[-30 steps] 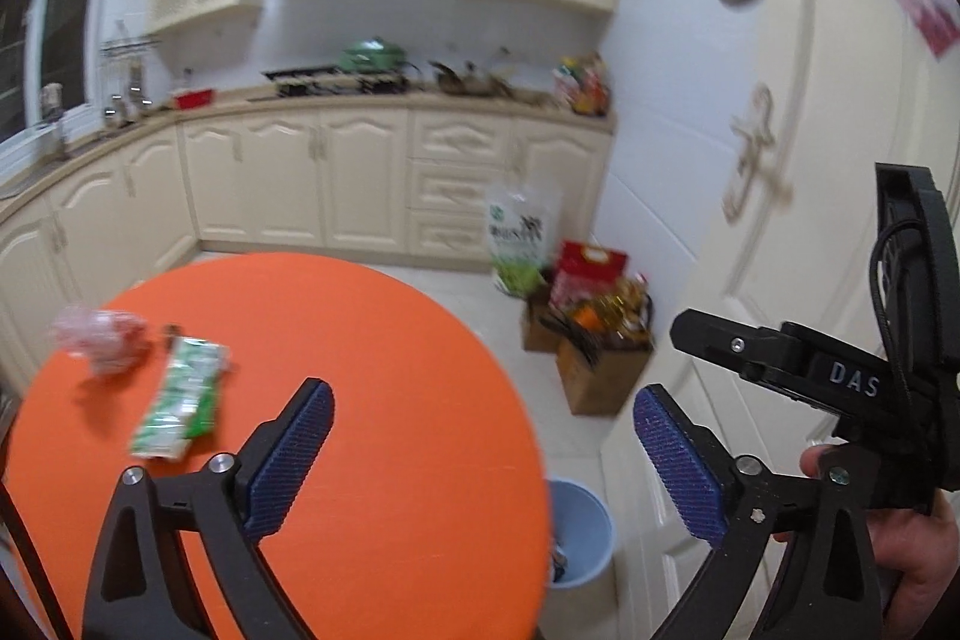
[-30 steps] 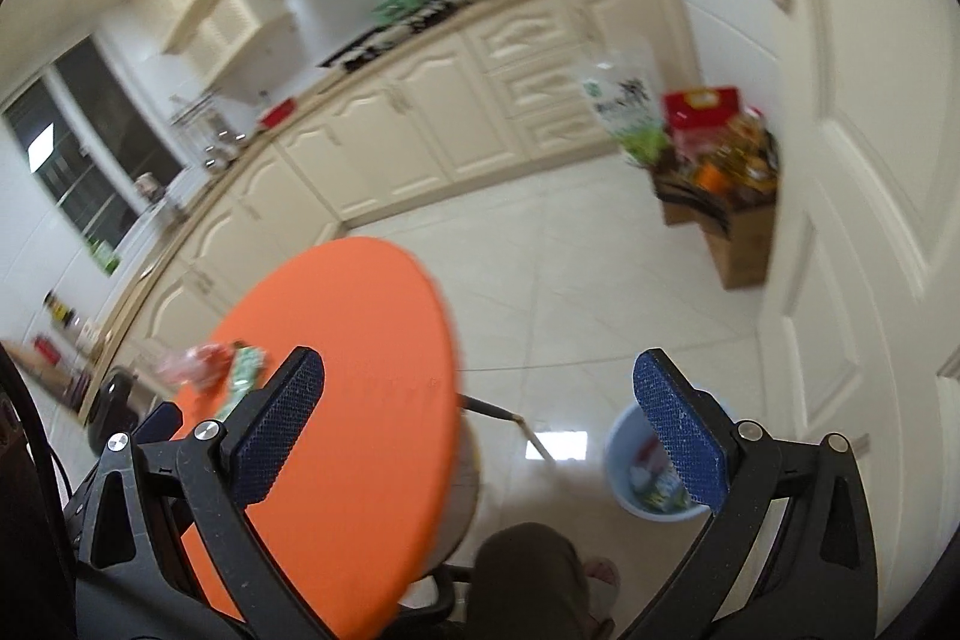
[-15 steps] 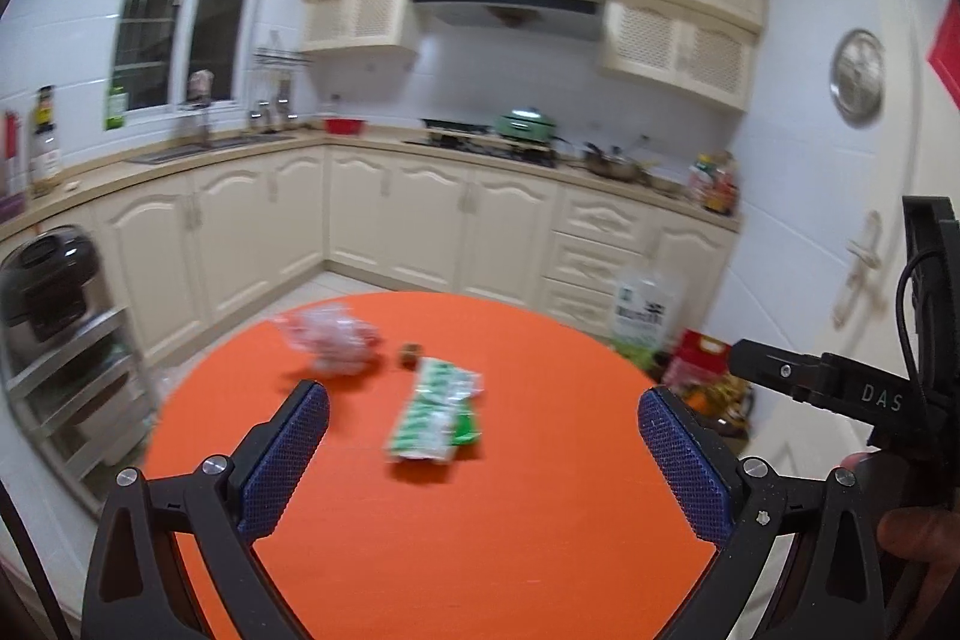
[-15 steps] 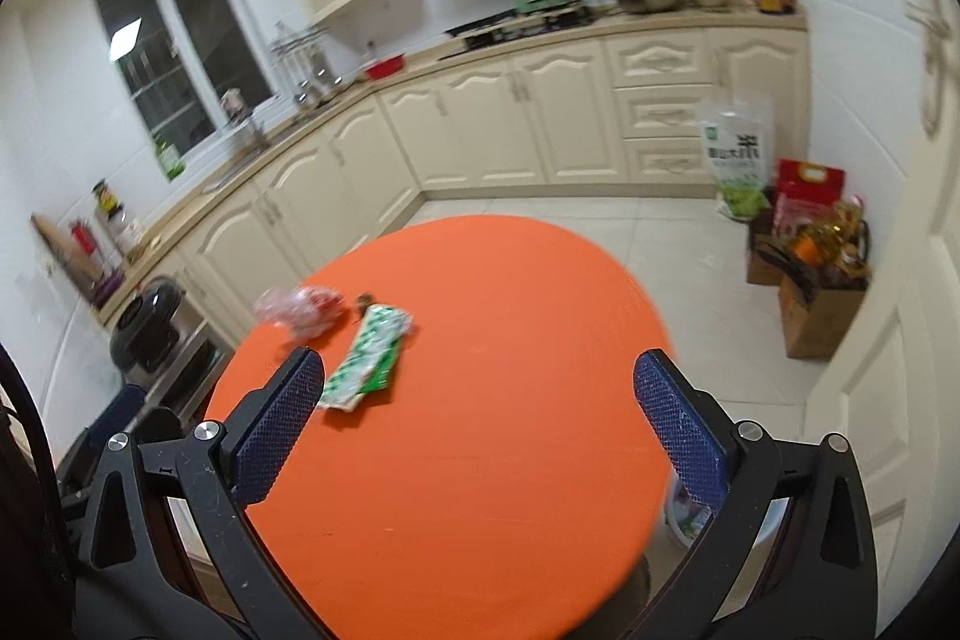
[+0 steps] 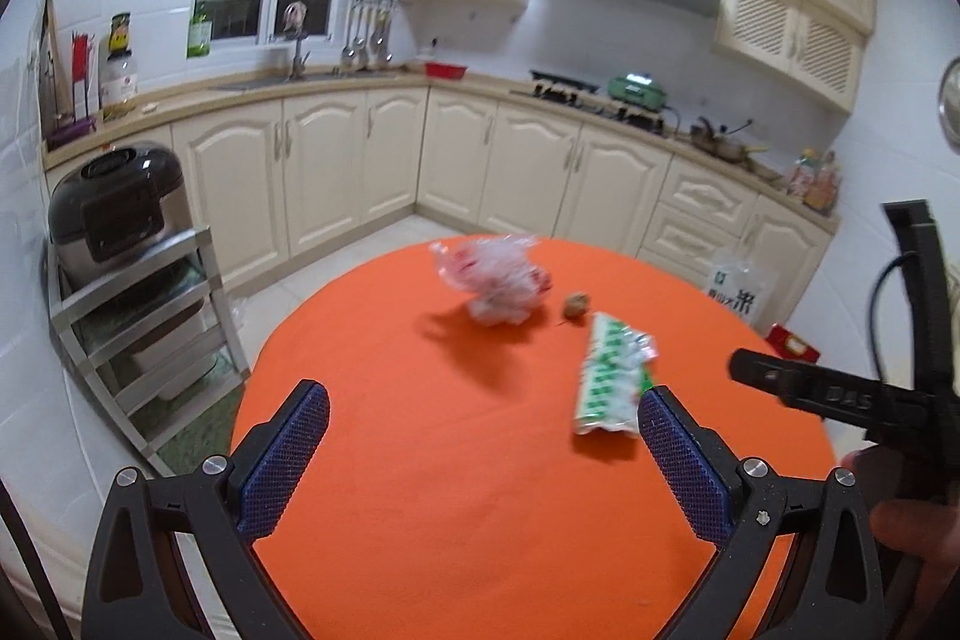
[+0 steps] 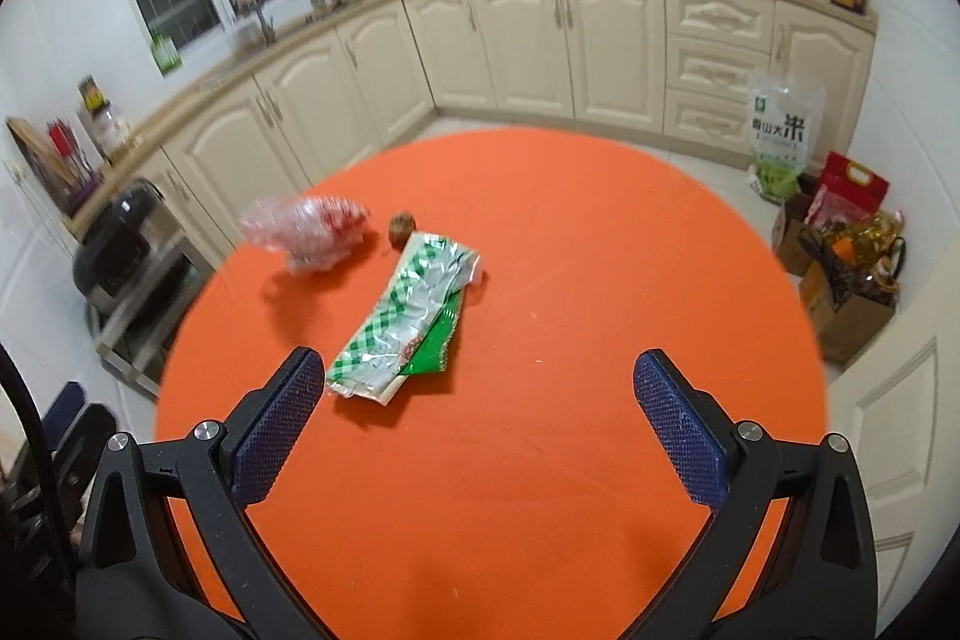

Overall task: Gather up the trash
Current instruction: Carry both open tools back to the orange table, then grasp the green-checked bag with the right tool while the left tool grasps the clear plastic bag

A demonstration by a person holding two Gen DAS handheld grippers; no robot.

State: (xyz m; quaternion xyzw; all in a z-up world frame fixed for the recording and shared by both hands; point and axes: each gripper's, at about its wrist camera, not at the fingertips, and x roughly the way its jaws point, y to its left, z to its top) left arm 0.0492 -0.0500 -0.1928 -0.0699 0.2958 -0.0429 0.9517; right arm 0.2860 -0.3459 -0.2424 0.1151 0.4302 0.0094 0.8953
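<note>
Three pieces of trash lie on the round orange table (image 5: pixel 420 460) (image 6: pixel 570 250). A crumpled clear plastic bag with red print (image 5: pixel 495 280) (image 6: pixel 312 232) sits farthest away. Beside it is a small brown lump (image 5: pixel 576 305) (image 6: pixel 402 227). A flattened green-and-white checked wrapper (image 5: pixel 612 379) (image 6: pixel 408 316) lies nearer. My left gripper (image 5: pixel 480 451) is open above the near table, the wrapper just inside its right finger. My right gripper (image 6: pixel 477 424) is open too, with the wrapper just beyond its left fingertip. Neither holds anything.
A metal rack (image 5: pixel 144 340) with a dark rice cooker (image 5: pixel 114 208) stands left of the table. Cream cabinets (image 6: pixel 540 40) line the walls. A rice bag (image 6: pixel 780 130) and open boxes of goods (image 6: pixel 846 268) sit on the floor at right by a door (image 6: pixel 900 430).
Both views have swung left from the floor, bin and door onto the table. The trash now lies closer and nearer the middle of each view. Both grippers stay open.
</note>
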